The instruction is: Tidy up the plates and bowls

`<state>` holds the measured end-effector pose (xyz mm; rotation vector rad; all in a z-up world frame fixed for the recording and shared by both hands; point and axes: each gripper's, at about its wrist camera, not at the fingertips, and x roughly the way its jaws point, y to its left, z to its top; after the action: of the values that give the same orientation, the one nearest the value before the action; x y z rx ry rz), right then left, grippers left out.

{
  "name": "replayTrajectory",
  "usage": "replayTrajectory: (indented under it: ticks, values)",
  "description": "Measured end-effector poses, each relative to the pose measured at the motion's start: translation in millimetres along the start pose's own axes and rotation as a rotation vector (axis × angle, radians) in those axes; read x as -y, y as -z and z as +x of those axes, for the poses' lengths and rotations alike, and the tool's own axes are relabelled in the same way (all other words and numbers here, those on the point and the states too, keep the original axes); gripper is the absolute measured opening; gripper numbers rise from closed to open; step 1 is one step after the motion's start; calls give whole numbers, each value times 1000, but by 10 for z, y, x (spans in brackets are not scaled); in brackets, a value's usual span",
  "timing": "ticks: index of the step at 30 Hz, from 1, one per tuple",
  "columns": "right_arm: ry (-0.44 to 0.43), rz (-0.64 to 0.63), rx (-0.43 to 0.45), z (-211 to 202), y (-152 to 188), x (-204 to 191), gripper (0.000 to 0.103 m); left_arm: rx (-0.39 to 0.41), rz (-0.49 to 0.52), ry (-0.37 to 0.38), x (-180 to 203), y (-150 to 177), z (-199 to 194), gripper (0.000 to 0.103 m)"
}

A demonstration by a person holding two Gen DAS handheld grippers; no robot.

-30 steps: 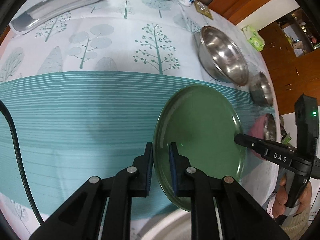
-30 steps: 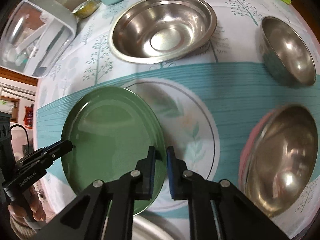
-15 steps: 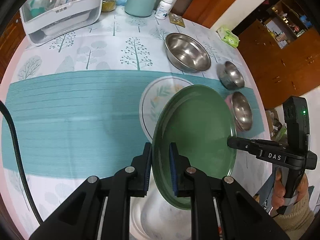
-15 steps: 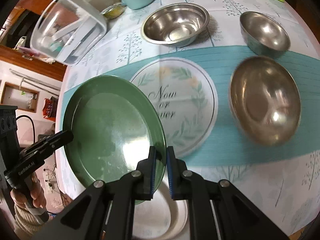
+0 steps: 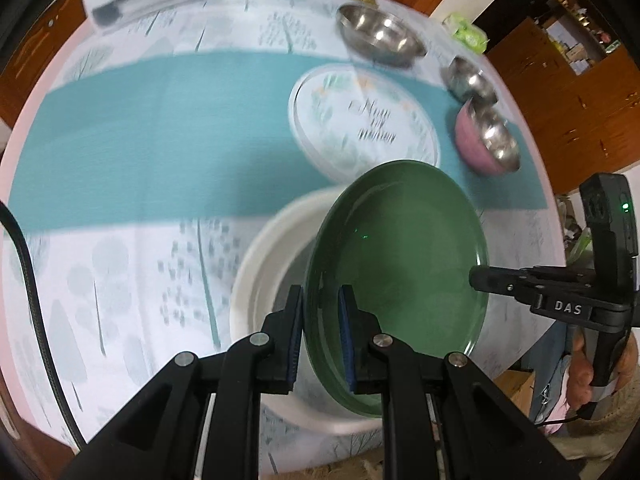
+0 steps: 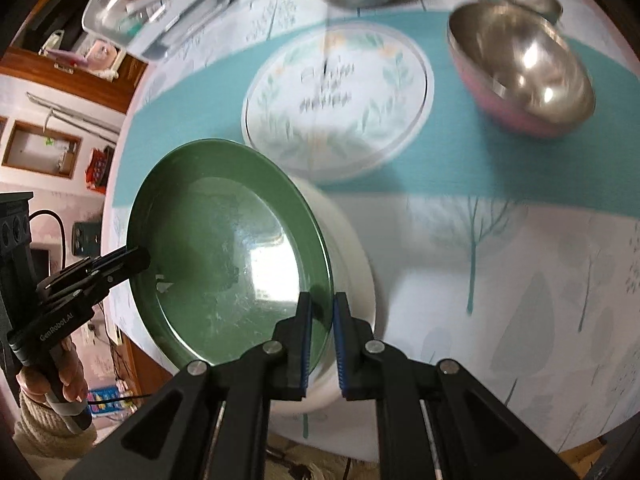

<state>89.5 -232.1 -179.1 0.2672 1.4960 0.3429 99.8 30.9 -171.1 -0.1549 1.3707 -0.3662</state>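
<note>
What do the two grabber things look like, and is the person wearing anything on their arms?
Both tongs, left and right, are black plastic with blue ribbed pads and silver pivot screws. One has white "DAS" lettering and a green light; the other reads "GenRobot.AI". A black cable runs beside the left one. Cream knitted cuffs cover the wrists.

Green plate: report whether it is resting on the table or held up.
Held up. The green plate is gripped at opposite rims by the left tool and the right tool, above a white dish.
</note>
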Motion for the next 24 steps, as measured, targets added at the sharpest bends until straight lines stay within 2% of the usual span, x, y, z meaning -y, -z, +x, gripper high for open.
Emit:
replayTrajectory:
  ticks: [8,12,16,24]
  values:
    - [31,-42,-44,224,197,-113,10,-46,-51,-38,-119,292,191,14]
    - [41,-50,-36,230,167,-145,10,-39,-44,-50,-131,316,220,14]
    - [89,-80,-31,235,162,-220,10,-37,-28,-66,-109,306,228,14]
    - [159,-109,-29,246,184,-290,10,-80,-14,-88,-83,307,298,20]
